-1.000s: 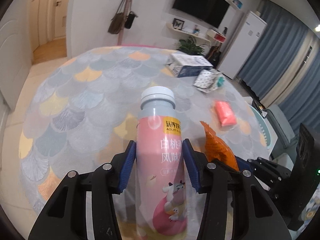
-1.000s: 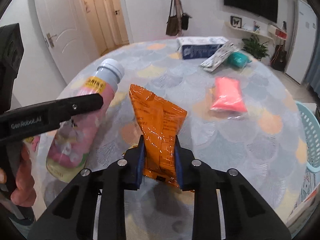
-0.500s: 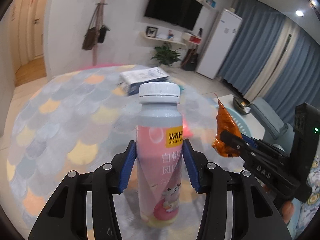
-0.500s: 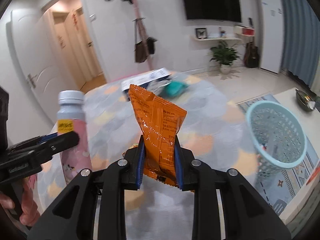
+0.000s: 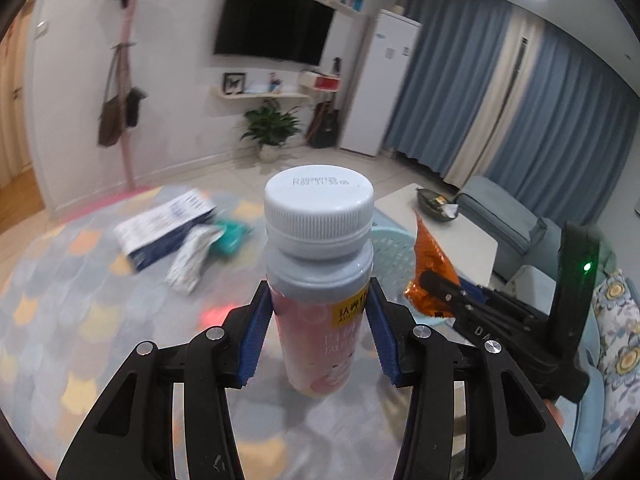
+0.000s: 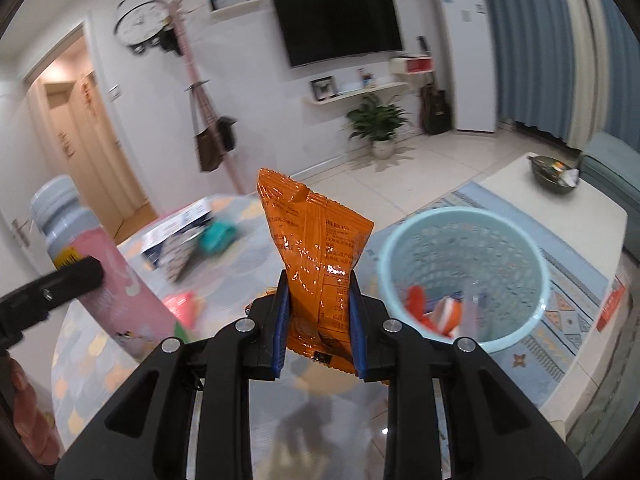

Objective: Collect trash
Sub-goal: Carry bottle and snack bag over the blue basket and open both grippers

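While both grippers were low over the table one second ago, I see them now lifted and turned toward the room, and the light blue basket [image 6: 466,276] has come into the lower right of the right wrist view. I judge this means both pickups are finished and the carry to the basket is in progress; the drop is not yet done.

The left gripper [image 5: 320,336] is clamped on the bottle [image 5: 320,276], which stands upright in the centre of the left view. It has a white ribbed cap with a printed code, a grey neck, and a pink label with a yellow patch. The blue pads [image 5: 252,340] press its sides below the neck.

The right gripper [image 6: 318,320] is narrow, pinching the orange snack bag [image 6: 316,248] near its bottom. The bag is shiny, wrinkled and stands up with its sealed top edge highest. The basket is just to the right of it in the frame and already holds some red and white pieces.

On the table [image 5: 80,300], in the left half of the left view, a box [image 5: 164,228] and other wrappers are blurred.
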`<control>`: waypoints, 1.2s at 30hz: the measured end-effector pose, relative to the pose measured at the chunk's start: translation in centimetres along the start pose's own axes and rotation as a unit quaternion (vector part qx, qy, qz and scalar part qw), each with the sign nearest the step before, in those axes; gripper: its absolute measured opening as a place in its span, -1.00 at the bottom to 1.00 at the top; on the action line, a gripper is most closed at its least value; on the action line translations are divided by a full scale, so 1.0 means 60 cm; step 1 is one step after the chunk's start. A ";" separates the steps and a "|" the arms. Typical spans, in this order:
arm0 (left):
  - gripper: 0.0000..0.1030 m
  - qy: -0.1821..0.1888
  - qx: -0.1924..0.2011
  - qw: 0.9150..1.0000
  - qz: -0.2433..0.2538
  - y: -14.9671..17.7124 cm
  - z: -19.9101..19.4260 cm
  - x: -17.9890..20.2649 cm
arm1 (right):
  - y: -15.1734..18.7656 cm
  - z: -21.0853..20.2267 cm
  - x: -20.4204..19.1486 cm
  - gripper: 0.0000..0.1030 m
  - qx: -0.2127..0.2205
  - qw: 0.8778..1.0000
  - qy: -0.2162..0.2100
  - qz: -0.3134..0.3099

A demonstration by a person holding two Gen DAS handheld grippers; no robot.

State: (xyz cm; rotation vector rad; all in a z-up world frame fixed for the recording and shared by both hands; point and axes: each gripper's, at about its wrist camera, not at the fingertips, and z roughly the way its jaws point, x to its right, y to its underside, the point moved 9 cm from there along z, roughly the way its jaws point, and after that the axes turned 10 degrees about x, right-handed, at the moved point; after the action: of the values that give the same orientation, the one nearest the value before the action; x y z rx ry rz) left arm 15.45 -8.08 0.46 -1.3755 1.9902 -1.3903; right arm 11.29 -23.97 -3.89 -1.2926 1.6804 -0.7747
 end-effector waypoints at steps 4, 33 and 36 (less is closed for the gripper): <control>-0.12 0.022 0.003 1.000 0.009 -0.035 0.043 0.053 | -0.019 0.017 0.082 -0.56 0.003 0.999 0.034 0.022; 0.42 0.051 -0.080 0.995 0.024 0.029 0.385 0.207 | 0.120 0.189 0.362 0.15 -0.141 0.970 0.148 0.128; 0.46 0.054 -0.084 0.995 0.024 0.031 0.380 0.200 | 0.126 0.182 0.366 0.15 -0.142 0.969 0.148 0.137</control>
State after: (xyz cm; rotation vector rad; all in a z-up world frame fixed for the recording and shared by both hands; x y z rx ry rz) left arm 25.32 -30.08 -8.81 -1.3358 2.2403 -1.3280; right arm 15.70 -42.77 -20.81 -1.1357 2.2216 -0.5978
